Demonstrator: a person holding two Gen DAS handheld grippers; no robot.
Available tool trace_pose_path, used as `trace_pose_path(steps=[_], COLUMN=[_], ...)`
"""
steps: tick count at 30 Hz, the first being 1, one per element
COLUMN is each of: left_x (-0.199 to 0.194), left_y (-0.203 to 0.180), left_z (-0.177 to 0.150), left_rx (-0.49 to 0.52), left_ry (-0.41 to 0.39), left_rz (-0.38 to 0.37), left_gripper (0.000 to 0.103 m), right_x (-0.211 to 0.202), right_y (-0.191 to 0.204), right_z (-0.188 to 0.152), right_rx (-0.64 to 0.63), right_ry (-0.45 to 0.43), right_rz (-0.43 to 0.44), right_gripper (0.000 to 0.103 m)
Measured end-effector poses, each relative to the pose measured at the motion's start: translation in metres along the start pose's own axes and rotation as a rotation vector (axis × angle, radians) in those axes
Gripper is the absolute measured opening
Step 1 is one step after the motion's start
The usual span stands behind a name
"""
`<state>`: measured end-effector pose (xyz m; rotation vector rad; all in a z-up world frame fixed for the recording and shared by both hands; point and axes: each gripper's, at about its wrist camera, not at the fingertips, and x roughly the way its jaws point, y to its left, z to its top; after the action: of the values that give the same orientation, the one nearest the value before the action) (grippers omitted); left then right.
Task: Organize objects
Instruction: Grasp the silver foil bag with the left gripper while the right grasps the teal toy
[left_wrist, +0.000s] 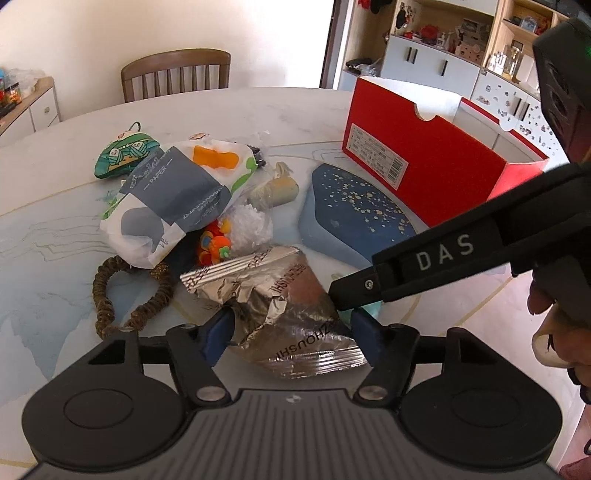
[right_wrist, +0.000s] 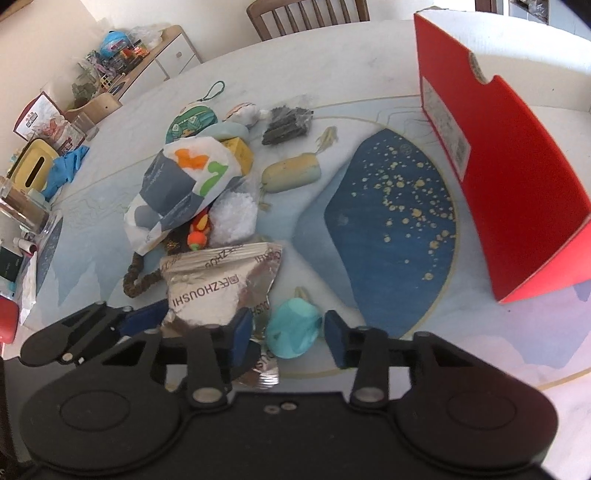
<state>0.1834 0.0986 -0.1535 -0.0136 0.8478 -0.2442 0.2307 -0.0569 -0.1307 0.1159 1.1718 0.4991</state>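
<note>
- The foil pouch lies at the near edge of the table, in front of the clutter pile; the left gripper has its pads pressed against the pouch's two sides.
- The right gripper is spread around the teal toy, not yet pinching it.
- Judgement: squeeze the toy at its middle, lift both straight up, then carry them to the red box without dragging the hair tie.

Home dining room — round patterned table, wooden chair, knick-knack shelving, cluttered sideboard
</note>
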Motion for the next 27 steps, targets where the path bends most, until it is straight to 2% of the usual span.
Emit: trace_pose_path(steps=[11,12,13,20,22,24,27], left_x=[-0.006,-0.007,-0.008,-0.013,-0.015,-0.018,-0.02], left_y=[0.01,0.01,0.01,0.016,0.018,0.018,0.018], left_z=[-0.001,0.0,0.0,-0.004,-0.006,-0.009,-0.012], left_rx=[-0.015,-0.01,-0.007,-0.005,-0.007,-0.003,0.003], left_ry=[-0.019,-0.022,-0.023,-0.024,-0.02,-0.019,-0.019], left_rz=[-0.034,-0.035,-0.035,-0.029,-0.031,-0.035,-0.03], left_gripper=[0.054,0.054,0.053,0.053,0.053,0.053,0.053], right_x=[-0.006,-0.007,-0.008,-0.009,-0.009,-0.009,-0.005], right_y=[-0.003,-0.002,-0.002,-0.001,0.001,0.004,0.006], right_z=[0.003,0.003,0.003,0.002,0.002,0.001,0.002], right_rx=[0.048,0.046,0.044,0.043,0.033,0.005,-0.012], right_ry=[-0.026,-0.029,-0.029,-0.014,-0.016,-0.023,-0.014], right_rz=[0.002,0.0,-0.003,-0.004,-0.019,-0.032,-0.031], right_gripper=[0.01,0.002,0.0,0.001,0.007,0.026,0.032])
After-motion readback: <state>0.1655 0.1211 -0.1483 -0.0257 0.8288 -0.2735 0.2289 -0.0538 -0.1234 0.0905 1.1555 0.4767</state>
